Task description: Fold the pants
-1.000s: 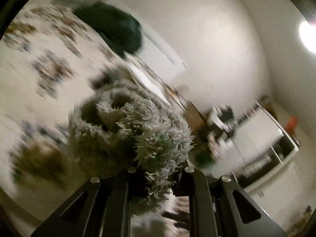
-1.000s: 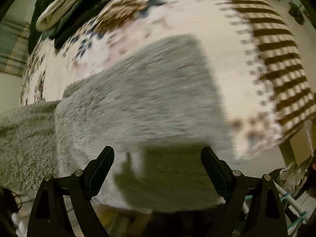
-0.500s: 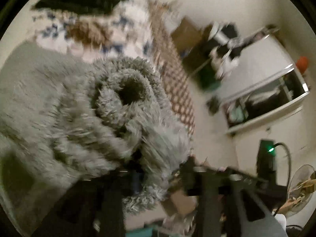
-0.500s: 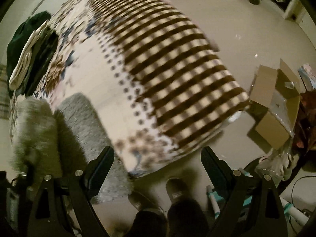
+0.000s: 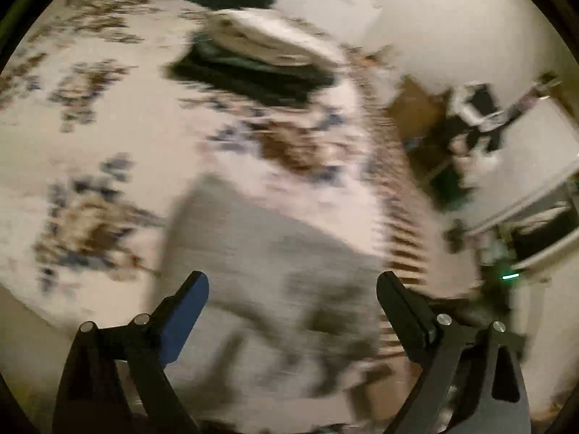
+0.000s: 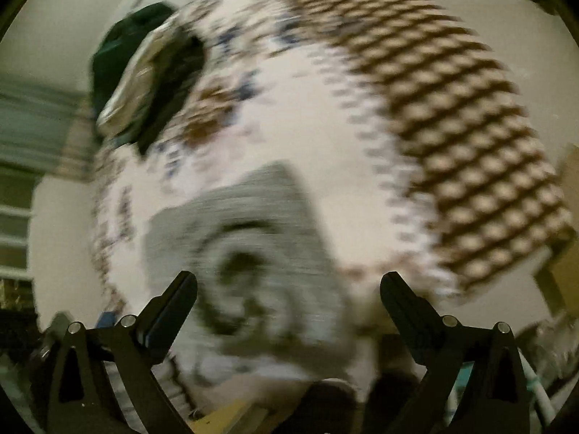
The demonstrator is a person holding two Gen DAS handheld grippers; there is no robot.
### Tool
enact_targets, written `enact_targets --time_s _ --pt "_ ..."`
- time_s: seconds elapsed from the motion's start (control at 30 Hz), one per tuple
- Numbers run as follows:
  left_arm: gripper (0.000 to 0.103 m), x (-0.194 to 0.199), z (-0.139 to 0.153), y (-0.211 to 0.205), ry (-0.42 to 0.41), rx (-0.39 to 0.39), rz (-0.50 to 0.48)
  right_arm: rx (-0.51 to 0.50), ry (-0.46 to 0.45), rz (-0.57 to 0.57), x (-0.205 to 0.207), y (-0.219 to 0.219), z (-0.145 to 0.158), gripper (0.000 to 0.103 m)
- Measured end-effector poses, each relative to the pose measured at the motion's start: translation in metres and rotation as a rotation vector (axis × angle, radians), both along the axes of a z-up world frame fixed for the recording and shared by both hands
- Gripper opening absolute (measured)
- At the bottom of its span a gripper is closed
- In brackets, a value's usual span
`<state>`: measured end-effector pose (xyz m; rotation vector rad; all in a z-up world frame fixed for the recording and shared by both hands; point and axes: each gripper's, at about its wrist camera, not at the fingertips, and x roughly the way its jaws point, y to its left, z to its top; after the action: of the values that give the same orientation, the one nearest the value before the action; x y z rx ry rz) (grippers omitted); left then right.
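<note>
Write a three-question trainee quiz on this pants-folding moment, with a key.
1. True or false: the left gripper is shut on the grey fluffy pants.
2. What rests on the dark clothes pile? A) a white folded garment B) a shoe C) a book
3. Fill in: the right gripper is ____.

Key: 1 false, both grippers are open, pants lying on the patterned bedspread; 2 A, the white folded garment; 3 open.

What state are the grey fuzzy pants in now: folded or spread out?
Folded. The grey pants lie as a compact rectangular bundle on the patterned bedspread, layered edges at its near end. Both claws are open, holding nothing.
</note>
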<state>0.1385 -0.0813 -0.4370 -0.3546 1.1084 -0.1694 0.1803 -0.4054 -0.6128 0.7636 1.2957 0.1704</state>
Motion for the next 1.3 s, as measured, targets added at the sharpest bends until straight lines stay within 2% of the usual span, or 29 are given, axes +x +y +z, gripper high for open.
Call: enact_targets --time_s 0.07,0.13,0.17,0.2,0.23,0.27,0.37,0.47,0.53,0.63,0.67,0.73,0.77,0.83,0.87,0.9,0.97,1.03,1.07,1.13,1.2,1.3 --pt "0.095 0.011 -0.023 0.013 0.047 0.047 0.022 0.02 -0.005 0.054 0.015 0.029 -0.001 0.103" --pt "0.095 0.019 -0.048 0.02 0.1 0.039 0.027 -0.002 0.013 0.135 0.026 0.056 -0.007 0.103" --pt "0.095 0.022 -0.056 0.021 0.117 0.036 0.024 -0.038 0.035 0.17 0.027 0.064 -0.012 0.102" --pt "0.095 0.024 -0.069 0.022 0.148 0.027 0.016 -0.131 0.08 0.193 0.026 0.068 -0.02 0.098" --pt "0.095 0.025 -0.076 0.023 0.169 0.029 0.018 -0.198 0.116 0.181 0.022 0.063 -0.027 0.091" --pt "0.095 0.026 -0.08 0.023 0.183 0.026 0.017 -0.23 0.148 0.149 0.018 0.053 -0.033 0.079" --pt "0.095 0.026 -0.085 0.02 0.197 -0.006 0.015 -0.287 0.24 -0.002 -0.004 -0.008 -0.052 0.077" --pt "0.095 0.023 -0.081 0.014 0.182 -0.024 0.008 -0.194 0.268 -0.079 -0.019 -0.04 -0.055 0.078" --pt "0.095 0.021 -0.08 0.012 0.182 -0.031 0.011 -0.132 0.252 -0.123 -0.029 -0.048 -0.047 0.078" --pt "0.095 0.021 -0.085 0.008 0.2 -0.033 0.007 0.068 0.17 -0.166 -0.041 -0.046 -0.039 0.085" --pt "0.095 0.022 -0.088 0.006 0.204 -0.029 0.005 0.171 0.169 -0.16 -0.043 -0.037 -0.046 0.086" --pt "0.095 0.024 -0.092 0.005 0.214 -0.014 0.0 0.292 0.206 -0.125 -0.043 -0.024 -0.067 0.086" --pt "0.095 0.025 -0.093 0.004 0.215 -0.014 -0.004 0.254 0.247 -0.105 -0.044 -0.018 -0.078 0.086" --pt "0.095 0.028 -0.096 0.004 0.23 -0.01 -0.008 -0.05 0.348 -0.018 -0.046 -0.01 -0.094 0.085" --pt "0.095 0.029 -0.095 0.005 0.232 -0.029 -0.009 -0.157 0.38 0.021 -0.048 -0.009 -0.1 0.085" --pt "0.095 0.029 -0.094 0.006 0.231 -0.042 -0.009 -0.15 0.391 0.027 -0.049 -0.011 -0.101 0.085" --pt "0.095 0.031 -0.086 0.007 0.217 -0.059 -0.016 -0.067 0.347 0.004 -0.047 -0.017 -0.085 0.085" --pt "0.095 0.035 -0.078 0.007 0.198 -0.068 -0.018 0.0 0.252 -0.022 -0.041 -0.026 -0.061 0.086" --pt "0.095 0.037 -0.076 0.007 0.191 -0.073 -0.016 0.048 0.178 -0.045 -0.035 -0.031 -0.043 0.086" --pt "0.095 0.044 -0.072 0.007 0.176 -0.081 -0.014 0.117 0.096 -0.068 -0.024 -0.037 -0.026 0.086" --pt "0.095 0.052 -0.071 0.005 0.169 -0.076 -0.012 0.168 0.079 -0.078 -0.001 -0.037 -0.026 0.086" --pt "0.095 0.064 -0.072 0.002 0.165 -0.071 -0.017 0.219 0.115 -0.045 0.038 -0.028 -0.047 0.085"
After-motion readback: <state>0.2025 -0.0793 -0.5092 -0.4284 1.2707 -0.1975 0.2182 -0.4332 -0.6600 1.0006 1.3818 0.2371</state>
